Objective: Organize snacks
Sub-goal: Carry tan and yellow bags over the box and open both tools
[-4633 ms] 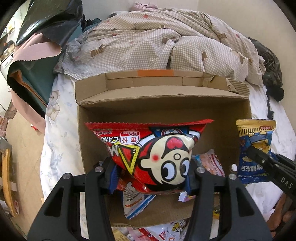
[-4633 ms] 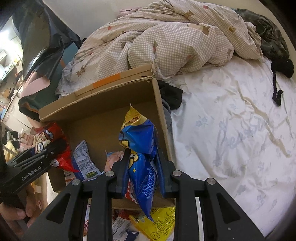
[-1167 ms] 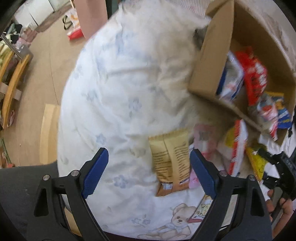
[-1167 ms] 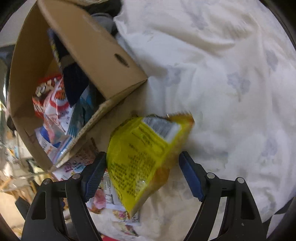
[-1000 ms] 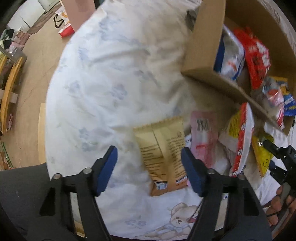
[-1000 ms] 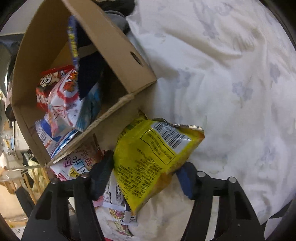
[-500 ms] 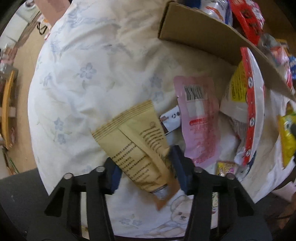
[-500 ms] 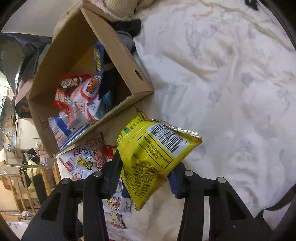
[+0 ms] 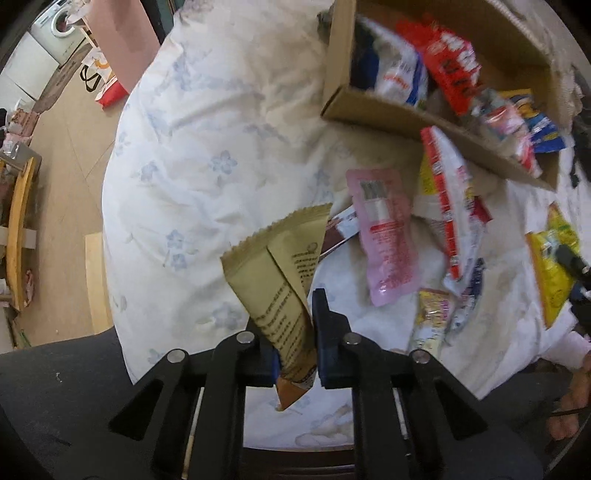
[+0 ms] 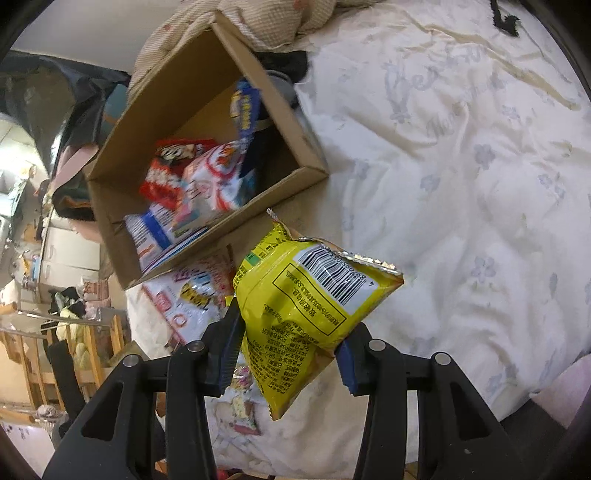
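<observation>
Two pairs of tongs are seen, each pinching a snack packet above a bed. Nearest in the left wrist view, the left tongs (image 9: 293,332) are pressed tight on a tan packet (image 9: 279,269), which is held clear of the bedsheet (image 9: 207,147) with its serrated end pointing away from the camera. Just beyond it, loose snacks are spread on the sheet: a pink pouch (image 9: 384,236) lying flat, a red-and-white bag (image 9: 448,206) beside it on the right, and a small yellow-and-pink packet (image 9: 430,314) nearer the camera. Further off, an open cardboard box (image 9: 373,105) is seen resting on the bed, with a red bag (image 9: 452,70) and several other packets inside it. At the right edge, part of a hand (image 9: 567,421) is visible.

In the right wrist view, the right tongs (image 10: 290,349) are closed on a yellow bag (image 10: 306,306), its barcode side facing up and its far end lifted off the sheet. A white-and-red packet (image 10: 188,295) is seen lying on the bed to the left of it, just in front of the box's near wall. Beyond the box, a checked quilt (image 10: 280,18) is bunched at the far side of the bed.
</observation>
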A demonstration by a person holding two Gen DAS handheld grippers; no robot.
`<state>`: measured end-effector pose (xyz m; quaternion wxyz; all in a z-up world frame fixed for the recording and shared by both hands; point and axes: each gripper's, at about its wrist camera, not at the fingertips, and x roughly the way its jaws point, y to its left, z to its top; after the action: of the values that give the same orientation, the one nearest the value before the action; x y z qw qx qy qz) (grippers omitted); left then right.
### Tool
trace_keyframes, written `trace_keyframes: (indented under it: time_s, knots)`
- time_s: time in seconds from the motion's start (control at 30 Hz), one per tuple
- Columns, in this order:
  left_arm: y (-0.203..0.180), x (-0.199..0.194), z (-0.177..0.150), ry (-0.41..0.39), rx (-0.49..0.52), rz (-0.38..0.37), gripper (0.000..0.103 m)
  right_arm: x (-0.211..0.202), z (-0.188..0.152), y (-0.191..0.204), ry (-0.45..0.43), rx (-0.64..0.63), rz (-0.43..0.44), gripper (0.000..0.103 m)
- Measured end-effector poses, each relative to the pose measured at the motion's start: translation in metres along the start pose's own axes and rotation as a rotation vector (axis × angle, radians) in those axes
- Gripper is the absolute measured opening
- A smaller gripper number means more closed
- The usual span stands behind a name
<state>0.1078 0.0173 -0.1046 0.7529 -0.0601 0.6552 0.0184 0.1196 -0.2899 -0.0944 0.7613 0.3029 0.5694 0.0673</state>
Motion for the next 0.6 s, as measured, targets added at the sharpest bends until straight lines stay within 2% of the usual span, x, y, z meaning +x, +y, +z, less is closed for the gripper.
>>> trace_keyframes:
  time_s: [0.1,0.27,0.3,0.6]
  knots:
    - [0.0,-0.025,0.002,-0.044,0.011,-0.036,0.011,-0.009,-0.008,0.008,-0.021,-0.026,0.023,0.046]
    - [-0.011,-0.072,0.029,-0.151,0.029,-0.072,0.011,-0.026,-0.011,0.031,-0.067,-0.097,0.069,0.046]
    - [-0.007,-0.072,0.044,-0.159,0.029,-0.082,0.011,-0.028,-0.01,0.036,-0.072,-0.112,0.074,0.046]
    - [-0.021,-0.108,0.101,-0.261,0.073,-0.089,0.011,-0.04,0.025,0.067,-0.12,-0.153,0.11,0.046]
